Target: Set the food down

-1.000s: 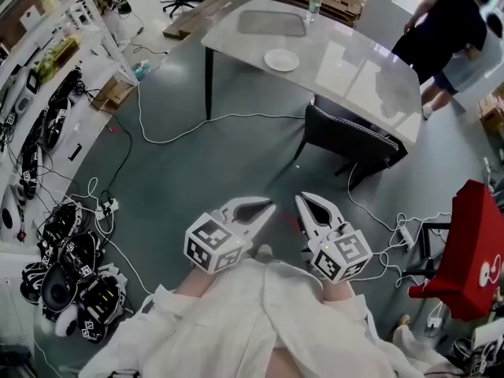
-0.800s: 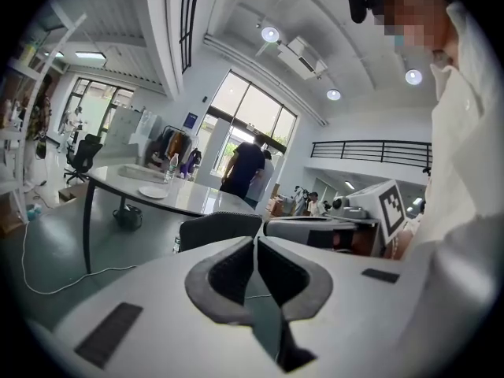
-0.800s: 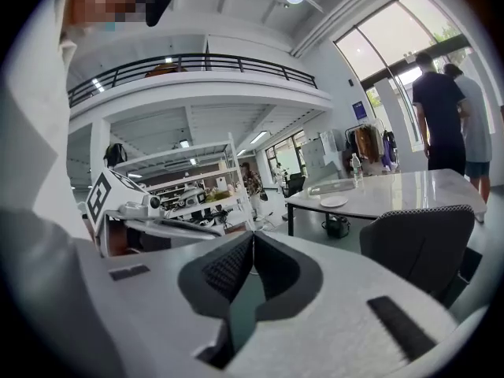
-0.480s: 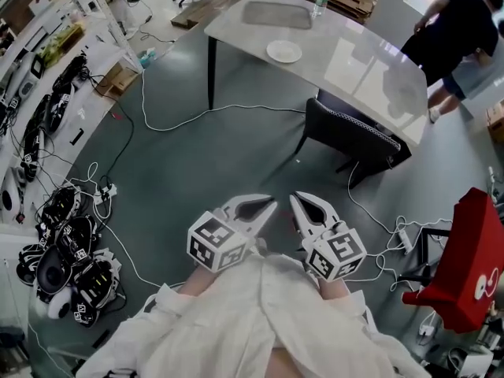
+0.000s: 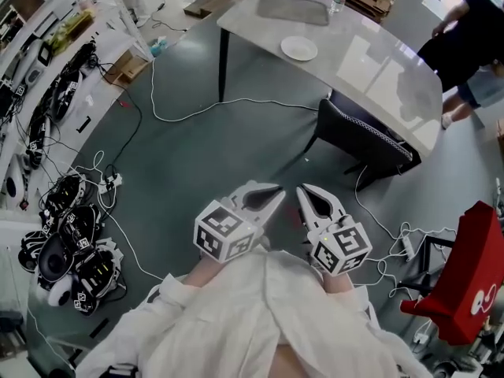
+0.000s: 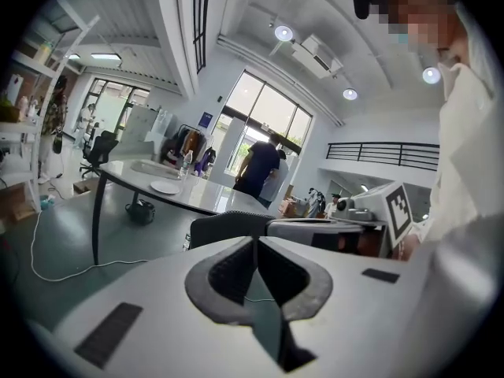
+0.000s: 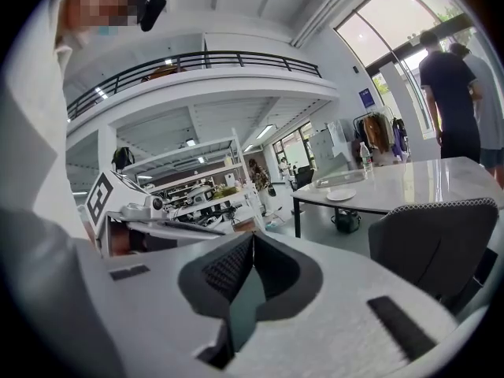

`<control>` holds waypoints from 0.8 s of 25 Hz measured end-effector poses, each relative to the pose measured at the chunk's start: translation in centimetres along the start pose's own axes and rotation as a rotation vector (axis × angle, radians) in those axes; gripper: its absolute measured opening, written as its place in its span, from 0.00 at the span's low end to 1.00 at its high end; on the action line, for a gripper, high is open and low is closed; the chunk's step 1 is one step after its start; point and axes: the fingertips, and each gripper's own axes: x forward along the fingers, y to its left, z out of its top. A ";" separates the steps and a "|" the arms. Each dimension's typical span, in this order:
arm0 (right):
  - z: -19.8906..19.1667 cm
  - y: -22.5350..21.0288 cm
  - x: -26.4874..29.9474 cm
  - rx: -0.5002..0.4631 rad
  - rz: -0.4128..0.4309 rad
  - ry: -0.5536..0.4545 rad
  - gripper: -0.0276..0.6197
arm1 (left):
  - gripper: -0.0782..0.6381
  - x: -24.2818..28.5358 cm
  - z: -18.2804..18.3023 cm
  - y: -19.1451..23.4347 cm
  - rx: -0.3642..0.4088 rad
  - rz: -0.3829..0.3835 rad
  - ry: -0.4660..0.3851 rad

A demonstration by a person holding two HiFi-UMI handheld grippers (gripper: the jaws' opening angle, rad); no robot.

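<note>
Head view: small round white plate (image 5: 299, 49) on pale glossy table (image 5: 378, 73).

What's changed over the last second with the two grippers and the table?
The head view has shifted, so the table, plate and chair sit slightly further right. The left gripper and right gripper stay shut and empty, side by side; nothing taken or released.

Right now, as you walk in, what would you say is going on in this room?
A person in a white coat stands over a grey floor with a gripper in each hand, held close in front of the body. The left gripper and right gripper are both shut with nothing between their jaws; no food is visible. Ahead stands a white table carrying an empty white plate, with a dark chair beside it.
</note>
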 end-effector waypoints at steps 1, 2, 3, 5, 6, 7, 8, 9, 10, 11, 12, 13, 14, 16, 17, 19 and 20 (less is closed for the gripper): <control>0.2 -0.4 0.8 -0.001 0.001 0.001 0.05 | 0.15 0.3 0.3 0.8 0.000 0.003 0.003; 0.4 -0.7 1.6 -0.001 0.002 0.004 0.05 | 0.15 0.6 0.7 1.8 -0.004 0.007 0.004; 0.7 -1.1 2.4 -0.002 0.003 0.005 0.05 | 0.15 1.0 1.2 2.8 -0.008 0.009 0.004; 1.6 -2.3 4.1 -0.008 0.000 0.001 0.05 | 0.15 1.8 2.6 5.1 -0.009 0.013 0.001; 2.1 -3.0 5.0 -0.011 -0.005 -0.002 0.05 | 0.15 2.3 3.4 6.3 -0.008 0.017 0.000; 2.7 -3.8 5.9 -0.012 -0.013 -0.004 0.05 | 0.15 2.8 4.1 7.4 -0.006 0.018 -0.001; 3.3 -4.7 6.9 -0.011 -0.022 -0.006 0.05 | 0.15 3.2 4.9 8.4 -0.003 0.016 -0.005; 4.1 -5.4 7.9 -0.010 -0.029 -0.009 0.05 | 0.15 3.7 5.8 9.2 0.001 0.011 -0.010; 4.9 -5.9 8.9 -0.013 -0.036 -0.013 0.05 | 0.15 4.1 6.7 10.0 0.004 0.003 -0.018; 5.7 -6.4 9.8 -0.018 -0.043 -0.017 0.05 | 0.15 4.5 7.7 10.8 0.006 -0.005 -0.026; 6.5 -6.9 10.7 -0.024 -0.049 -0.021 0.05 | 0.15 5.0 8.6 11.5 0.009 -0.013 -0.032; 7.2 -7.3 11.5 -0.029 -0.055 -0.024 0.05 | 0.15 5.5 9.6 12.2 0.015 -0.022 -0.036; 7.8 -7.7 12.3 -0.034 -0.062 -0.025 0.05 | 0.15 6.1 10.4 12.8 0.024 -0.031 -0.038; 8.6 -8.7 13.8 -0.046 -0.076 -0.021 0.05 | 0.15 7.2 11.8 14.2 0.041 -0.049 -0.035; 9.0 -9.3 14.6 -0.052 -0.086 -0.018 0.05 | 0.15 7.7 12.4 15.0 0.046 -0.059 -0.031; 9.7 -10.6 16.2 -0.053 -0.113 -0.022 0.05 | 0.15 8.5 13.4 16.6 0.054 -0.078 -0.022; 10.1 -11.3 16.9 -0.048 -0.127 -0.029 0.05 | 0.15 8.9 13.8 17.3 0.059 -0.087 -0.017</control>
